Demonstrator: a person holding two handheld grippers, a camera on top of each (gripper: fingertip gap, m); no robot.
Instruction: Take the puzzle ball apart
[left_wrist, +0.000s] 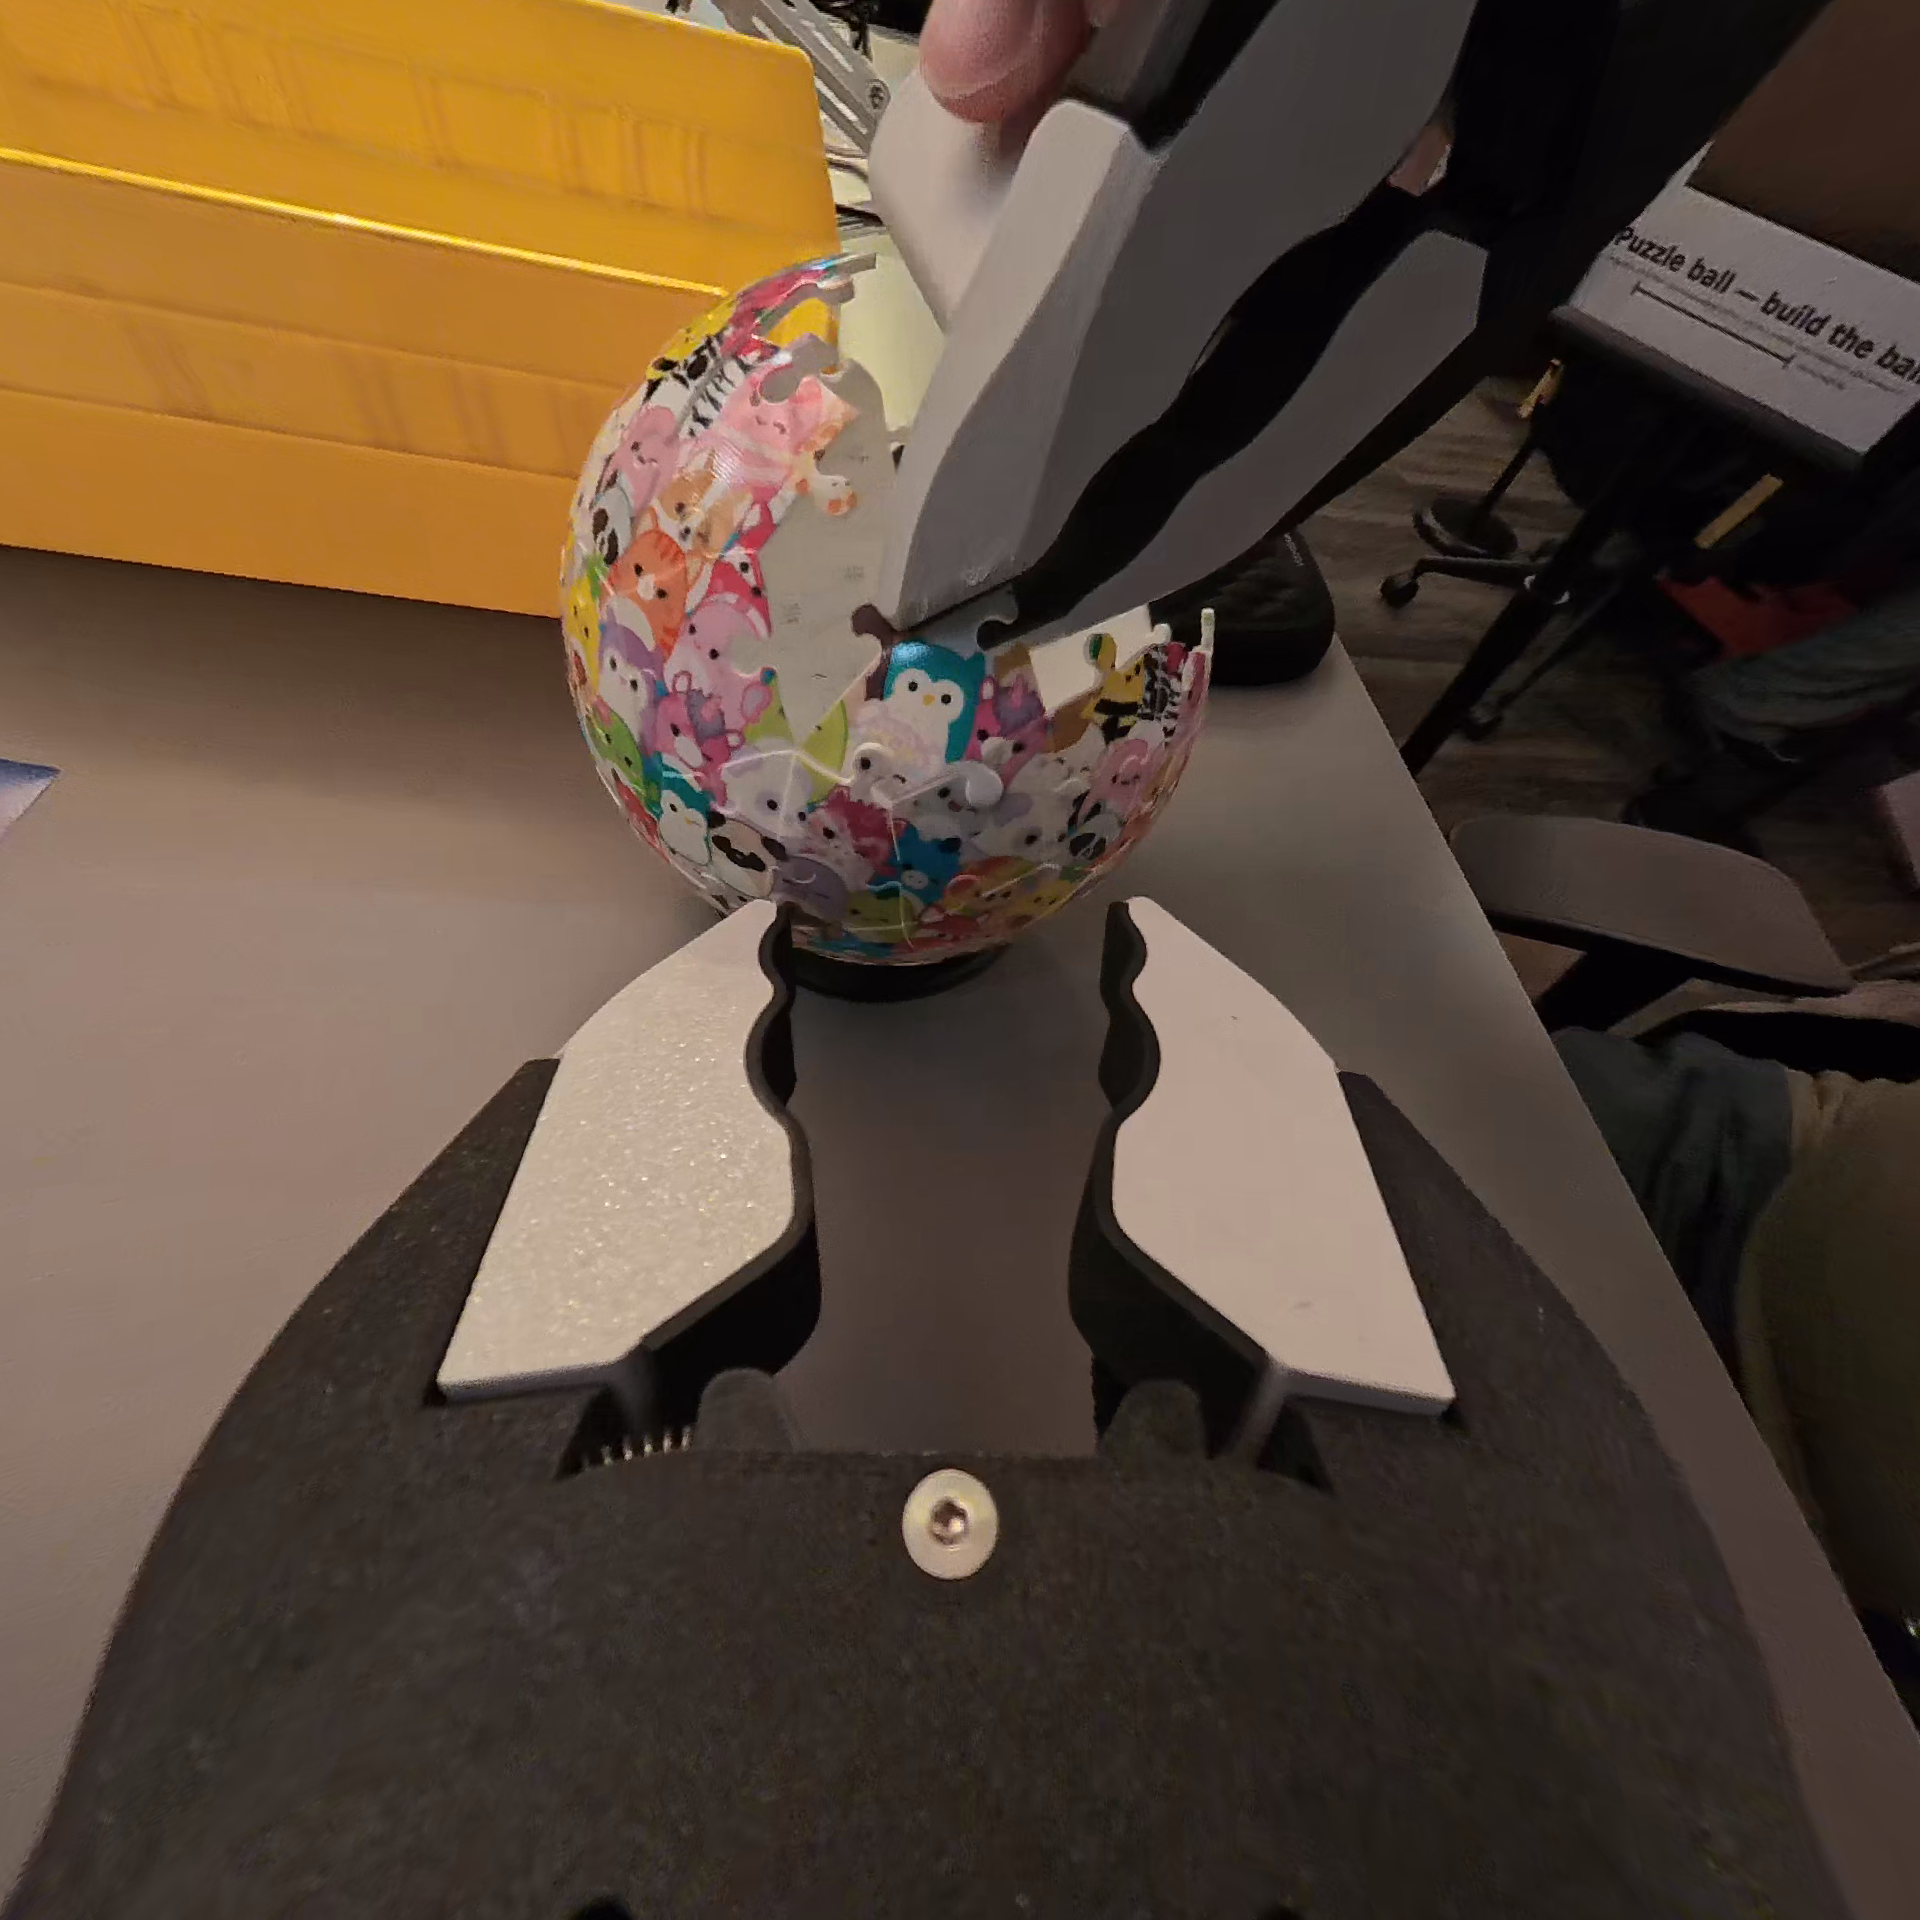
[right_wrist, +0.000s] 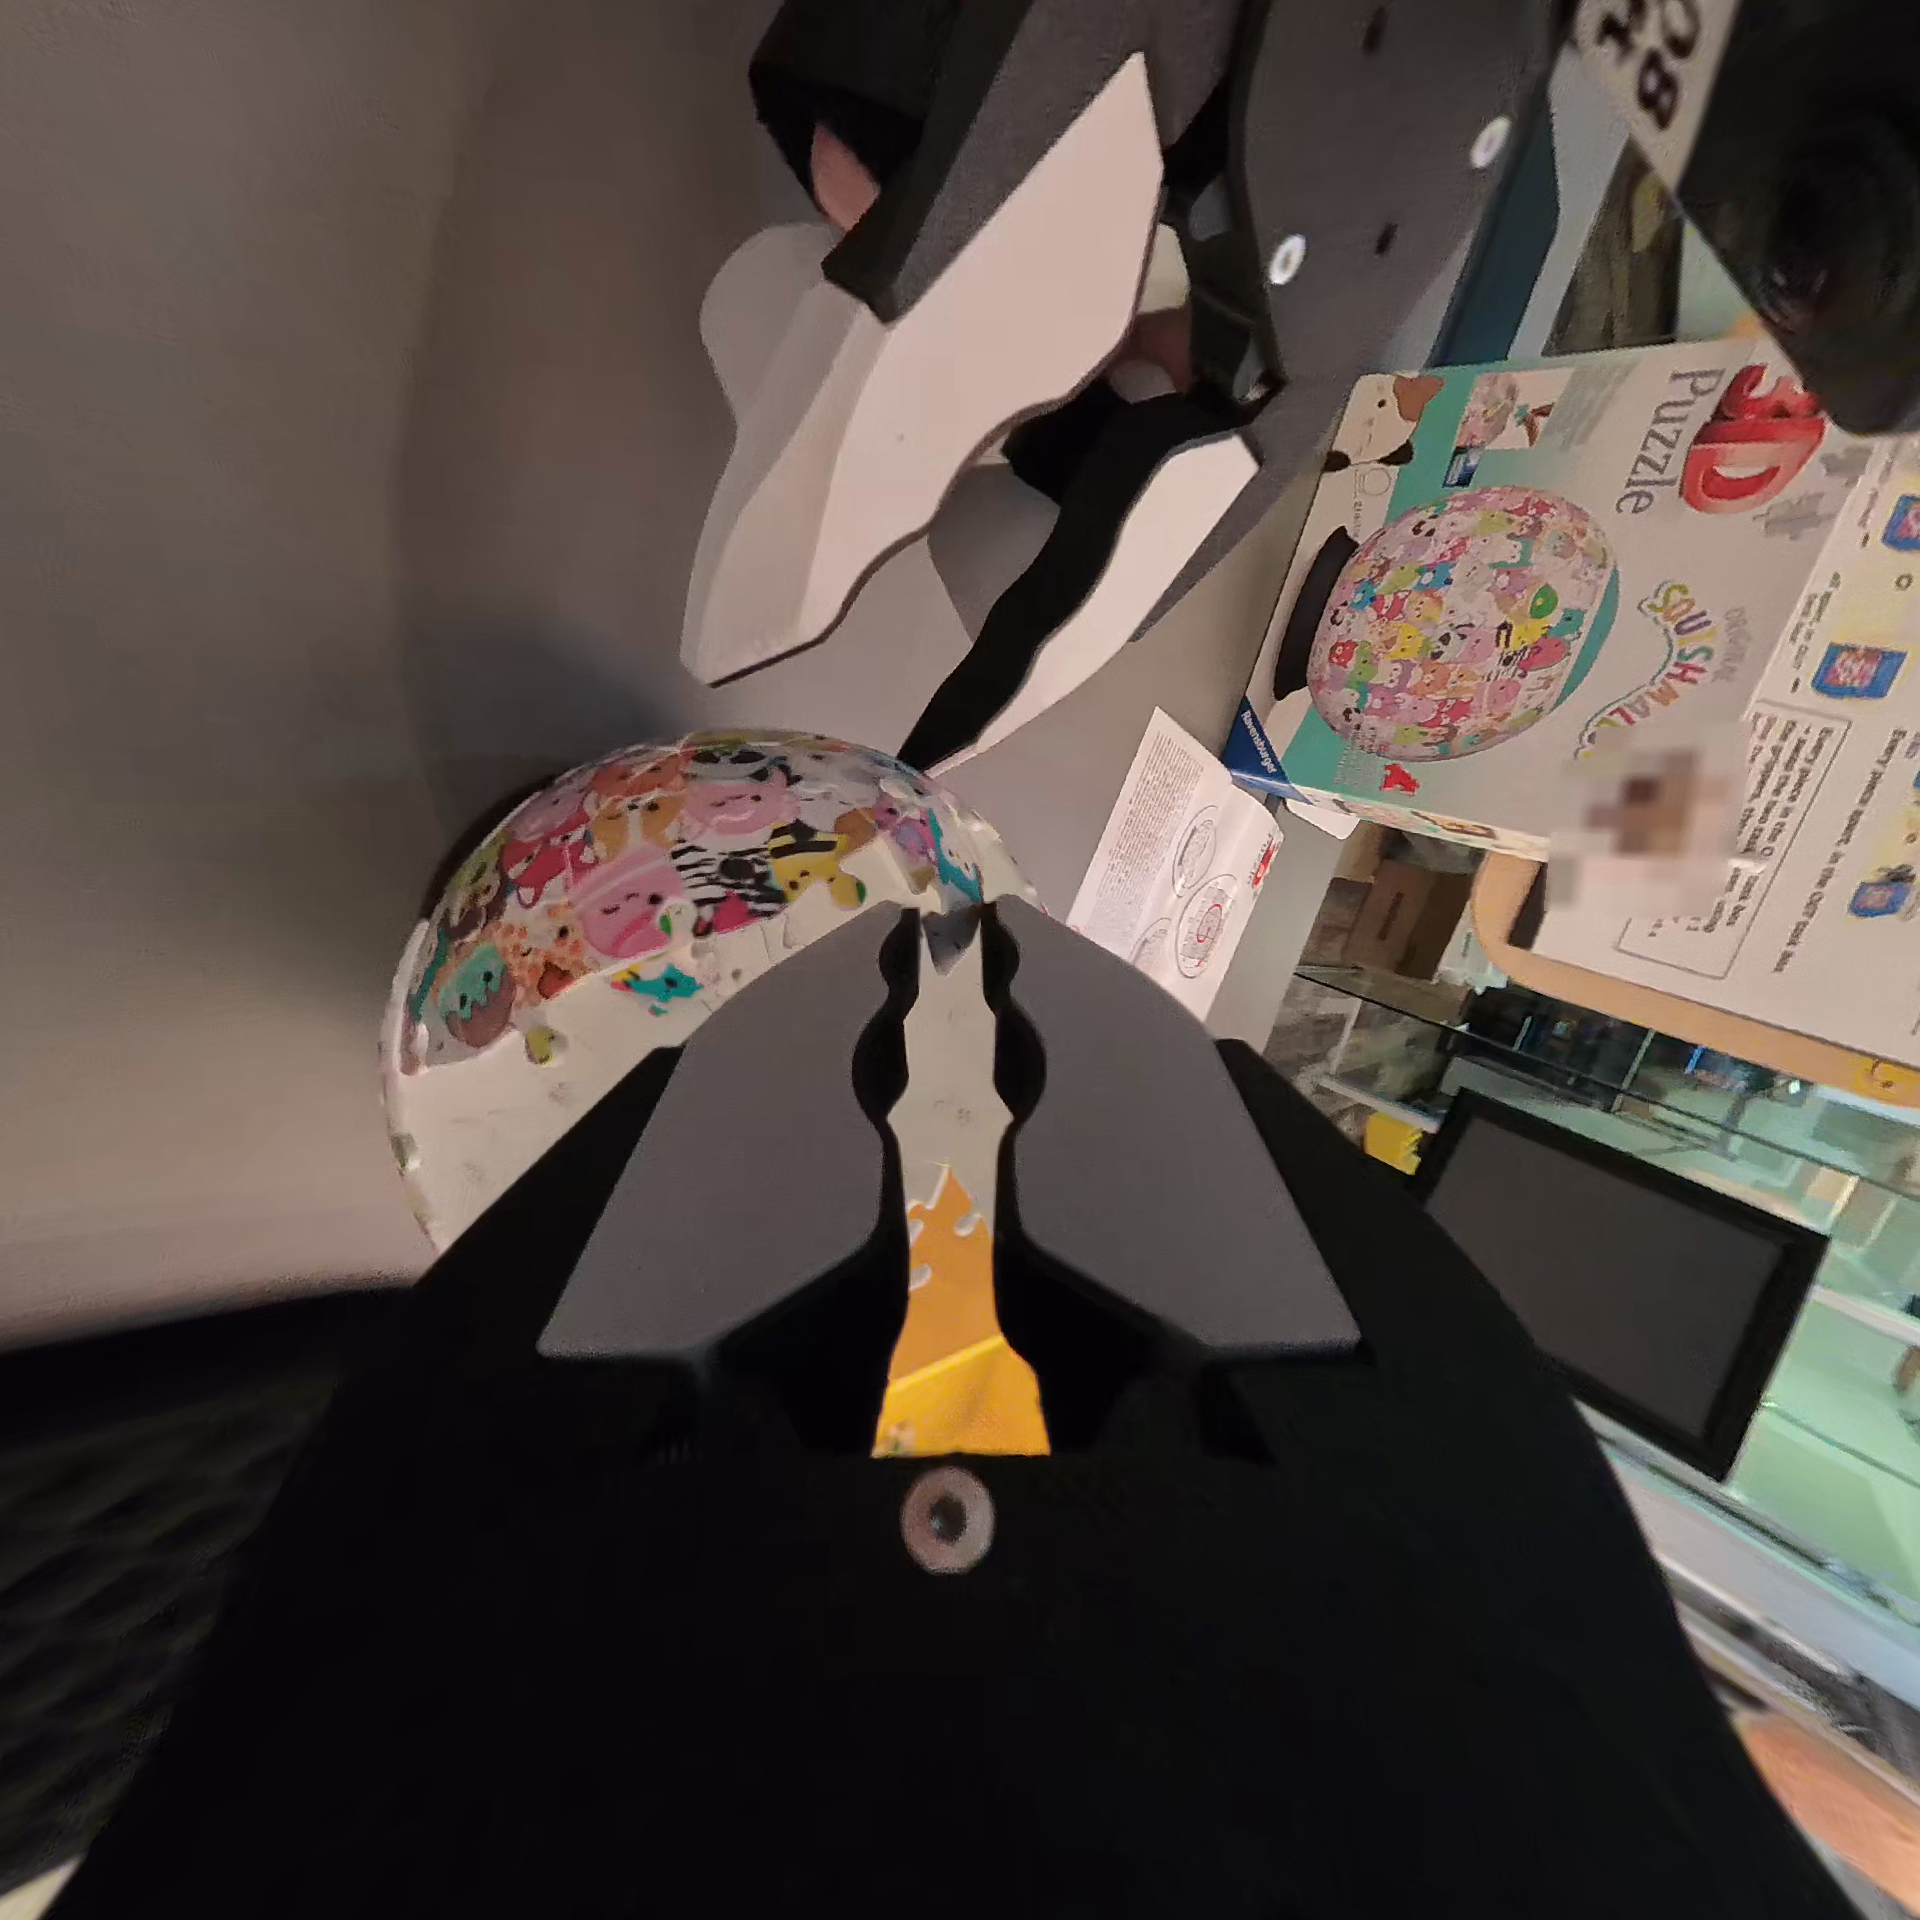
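Two claws: my right gripper (left_wrist: 977, 613) pinches a puzzle piece (right_wrist: 948, 940) at the puzzle ball (left_wrist: 831, 665) opening; left gripper (left_wrist: 940, 940) spread just before it. Ball on stand (left_wrist: 894, 977), light, brittle shell; grab tab edges.

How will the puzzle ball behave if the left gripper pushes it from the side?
The ball is round and sits on only a small dark stand, so it would probably roll off or tip. Its shell looks thin and hollow with a section already missing, so it is likely light and may flex or shed pieces under pressure.
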